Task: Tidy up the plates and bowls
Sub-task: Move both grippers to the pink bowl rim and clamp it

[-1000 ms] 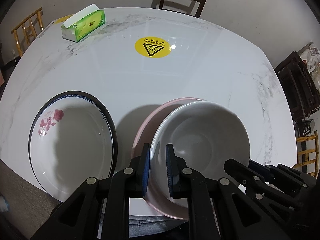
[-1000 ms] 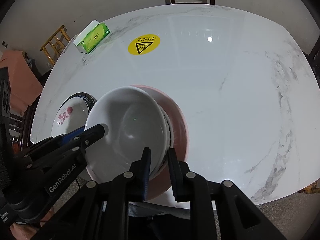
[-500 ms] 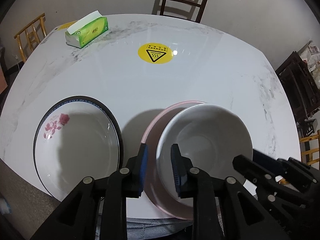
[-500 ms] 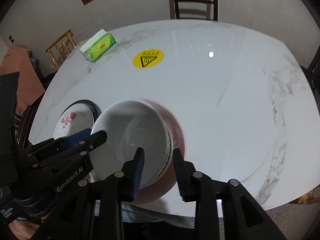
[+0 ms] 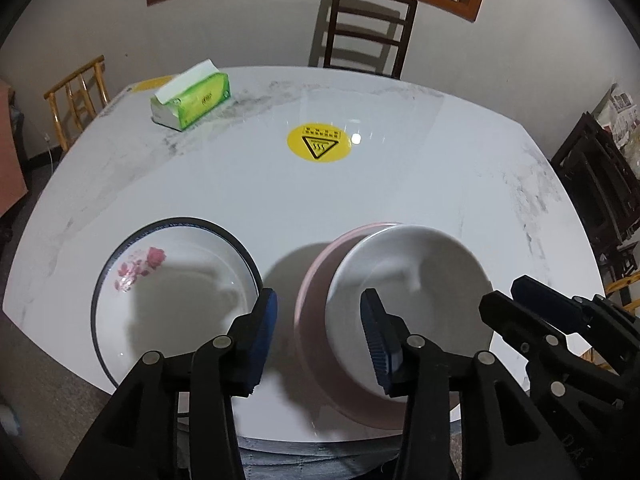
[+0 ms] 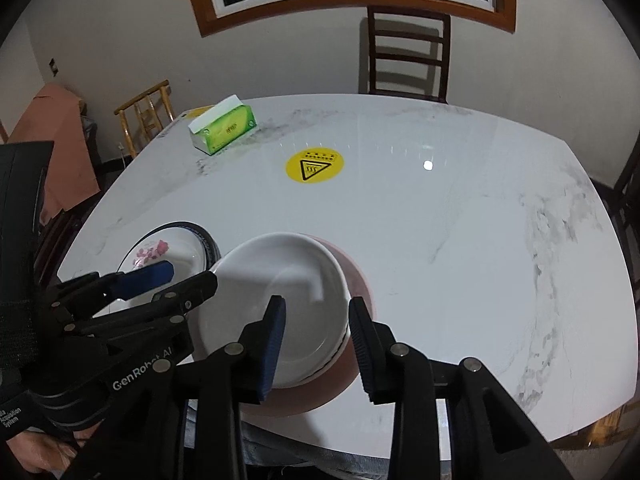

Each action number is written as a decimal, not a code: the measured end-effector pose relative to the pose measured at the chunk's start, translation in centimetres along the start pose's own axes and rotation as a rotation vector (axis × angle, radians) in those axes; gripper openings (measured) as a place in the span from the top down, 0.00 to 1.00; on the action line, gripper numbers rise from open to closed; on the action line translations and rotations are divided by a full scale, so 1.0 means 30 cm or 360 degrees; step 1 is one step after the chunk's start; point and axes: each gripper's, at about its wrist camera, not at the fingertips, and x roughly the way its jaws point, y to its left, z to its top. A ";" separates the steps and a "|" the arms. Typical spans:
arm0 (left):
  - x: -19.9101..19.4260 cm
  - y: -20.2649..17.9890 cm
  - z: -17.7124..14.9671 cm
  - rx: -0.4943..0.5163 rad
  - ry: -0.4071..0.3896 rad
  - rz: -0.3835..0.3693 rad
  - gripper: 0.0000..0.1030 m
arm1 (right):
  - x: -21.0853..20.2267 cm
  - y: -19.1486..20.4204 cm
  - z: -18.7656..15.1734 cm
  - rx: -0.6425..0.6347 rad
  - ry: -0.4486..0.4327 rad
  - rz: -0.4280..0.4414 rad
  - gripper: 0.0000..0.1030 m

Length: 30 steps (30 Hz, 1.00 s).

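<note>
White glazed ceramic at lower centre of both wrist views: white bowl [image 5: 408, 292] nested inside a wider pink bowl [image 5: 316, 320], sitting off-centre toward that bowl's right side in the left wrist view, the pair close to the near edge of the marble table [image 5: 400, 192]. Just to the left and apart from the stack, a shallow floral plate [image 5: 172, 300] with a dark rim, also near the table edge. Farther back, a yellow warning sticker [image 5: 320, 142] at mid-table and a green tissue pack [image 5: 192, 100] toward the upper left. Left gripper [image 5: 320, 332] hovering over the stack's left side, jaws opening, pads straddling the pink rim and the white bowl's left wall without pressing on either; nothing gripped. Right gripper [image 6: 316, 340] likewise parted, one pad over the white bowl's inside and one beyond its right rim, clear of both bowls, nothing held. Judged as the let-go once the bowls are nested, with the plate left to deal with. Likely handling: stiff, brittle, fairly weighty, glaze slick against the ribbed pads; liable to chip if knocked rim against rim, liable to skate on polished marble. Best taken at the rim, one pad inside the wall and one outside, pinched squarely and deep enough not to pivot. For the plate, only a low sloping lip to bite on, so probably steadier held from two opposite edges and lifted level.
</note>
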 end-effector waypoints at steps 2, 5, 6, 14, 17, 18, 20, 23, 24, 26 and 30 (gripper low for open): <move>-0.012 0.002 -0.007 0.0006 -0.0024 0.0022 0.56 | -0.013 -0.001 -0.007 -0.0008 -0.0026 0.0007 0.68; -0.030 0.007 -0.016 0.0012 -0.0068 0.0070 0.54 | -0.028 -0.001 -0.020 -0.0011 -0.0047 -0.0005 0.68; -0.034 0.010 -0.020 0.0006 -0.0074 0.0074 0.54 | -0.034 -0.002 -0.024 -0.0015 -0.0052 -0.0005 0.68; -0.046 0.017 -0.065 0.0007 -0.0111 0.0117 0.51 | -0.057 -0.014 -0.068 0.0009 -0.0065 0.0019 0.68; -0.044 0.019 -0.078 0.0009 -0.0112 0.0127 0.49 | -0.059 -0.023 -0.085 0.0010 -0.0062 0.0000 0.68; -0.043 0.021 -0.083 0.0009 -0.0112 0.0133 0.49 | -0.057 -0.031 -0.091 0.0018 -0.0048 -0.0014 0.68; -0.044 0.024 -0.092 0.0009 -0.0120 0.0146 0.49 | -0.057 -0.042 -0.098 0.0037 -0.0041 -0.0011 0.68; -0.045 0.032 -0.108 -0.0012 -0.0120 0.0136 0.48 | -0.057 -0.065 -0.113 0.0083 -0.0033 -0.0011 0.68; -0.045 0.035 -0.112 -0.0019 -0.0117 0.0127 0.48 | -0.053 -0.071 -0.117 0.0086 -0.0020 -0.0007 0.68; -0.041 0.036 -0.116 -0.0024 -0.0107 0.0118 0.48 | -0.049 -0.087 -0.130 0.0115 -0.0007 -0.0010 0.68; -0.039 0.042 -0.129 -0.0031 -0.0094 0.0102 0.48 | -0.039 -0.108 -0.150 0.0150 0.0026 0.0004 0.68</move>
